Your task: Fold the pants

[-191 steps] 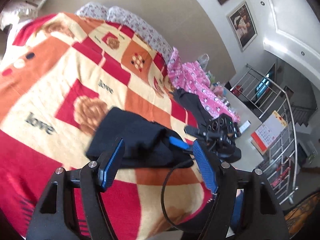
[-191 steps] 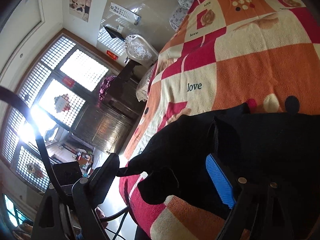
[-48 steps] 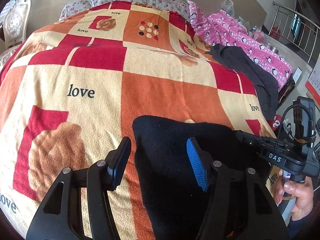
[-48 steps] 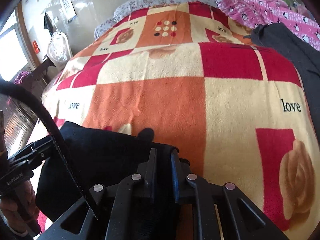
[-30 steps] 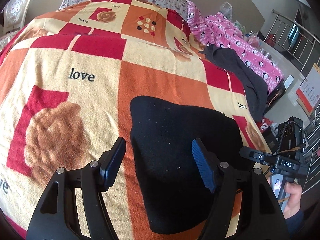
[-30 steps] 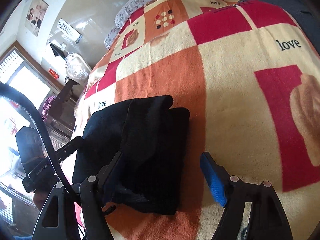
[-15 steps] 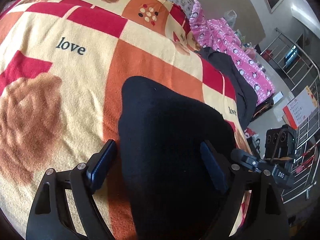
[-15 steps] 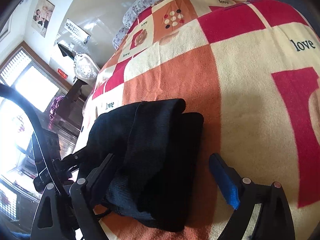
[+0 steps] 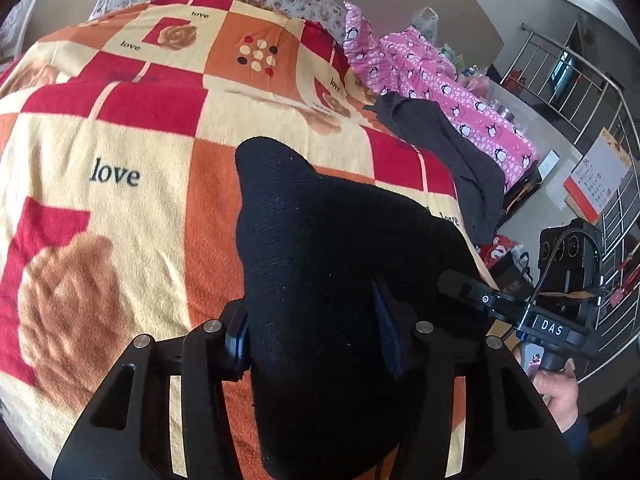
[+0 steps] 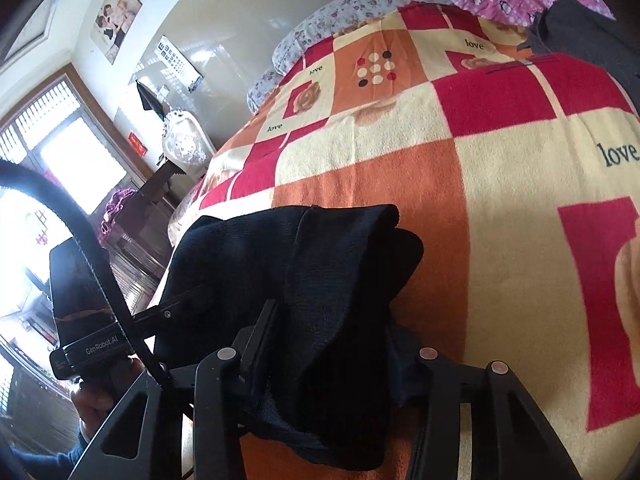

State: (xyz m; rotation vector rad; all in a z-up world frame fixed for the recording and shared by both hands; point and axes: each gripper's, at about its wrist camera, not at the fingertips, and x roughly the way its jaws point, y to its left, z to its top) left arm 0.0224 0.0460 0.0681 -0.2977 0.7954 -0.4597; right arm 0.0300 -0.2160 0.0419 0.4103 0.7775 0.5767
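Folded black pants [image 9: 320,260] lie bundled on the checked bed blanket [image 9: 120,160]. The left claw [image 9: 314,336] and right claw [image 10: 336,356] each straddle one end, fingers clamped on the thick fabric, seemingly to lift the bundle together.

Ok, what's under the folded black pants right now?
The black pants lie on the checked blanket. Whatever is beneath the bundle itself is covered.

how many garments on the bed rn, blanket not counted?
3. Folded black pants near the front edge, bracketed by both tools; a dark grey garment at the right edge; a pink penguin-print piece beyond it. More could be hidden off-frame.
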